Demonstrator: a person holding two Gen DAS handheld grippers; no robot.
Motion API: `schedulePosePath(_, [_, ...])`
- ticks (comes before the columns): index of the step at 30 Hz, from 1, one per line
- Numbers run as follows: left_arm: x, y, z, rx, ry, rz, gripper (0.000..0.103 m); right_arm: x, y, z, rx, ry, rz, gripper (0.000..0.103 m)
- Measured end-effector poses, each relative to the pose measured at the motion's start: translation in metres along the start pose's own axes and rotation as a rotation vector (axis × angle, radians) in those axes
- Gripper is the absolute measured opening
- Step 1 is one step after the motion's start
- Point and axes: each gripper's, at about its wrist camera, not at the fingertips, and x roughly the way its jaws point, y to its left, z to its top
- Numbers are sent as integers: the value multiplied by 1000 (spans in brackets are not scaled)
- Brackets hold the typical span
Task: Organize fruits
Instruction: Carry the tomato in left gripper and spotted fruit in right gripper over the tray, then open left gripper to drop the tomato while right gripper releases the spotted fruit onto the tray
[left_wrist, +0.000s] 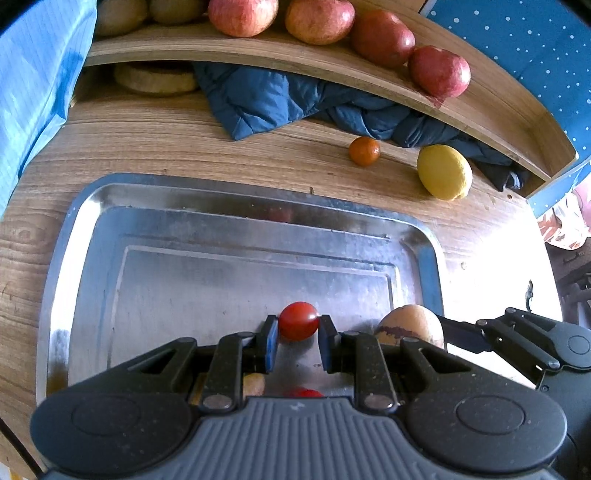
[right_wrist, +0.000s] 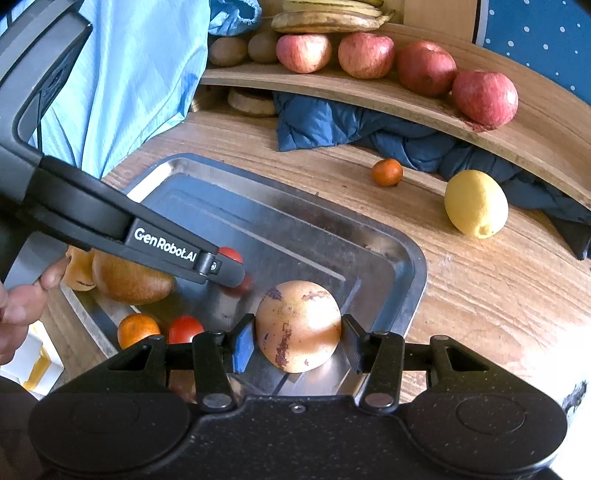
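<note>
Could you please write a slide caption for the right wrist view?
Right claw grips a pear over the metal tray; lemon waits nearby.

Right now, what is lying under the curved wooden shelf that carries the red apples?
Under the curved wooden shelf lie a crumpled dark blue quilted cloth and, further left, a round flat tan object. The shelf covers their back parts, so anything deeper there is hidden.
</note>
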Motion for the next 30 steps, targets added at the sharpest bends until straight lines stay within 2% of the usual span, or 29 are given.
schedulePosePath(21, [-3,0,-4,5,-16,24,25,-4,-2,-7,8,1,-8,52])
schedulePosePath(24, [-5,0,-5,4,-20,26,31,-6,-3,-9,4,-4,-5,52])
schedulePosePath(29, [-13,-1,-7,5,-33,31,49,-11,-4,-10,3,-14,-6,57])
schedulePosePath(30, [-16,-2,-8,8,-39,32,50,-13,-4,-10,3,-18,-6,58])
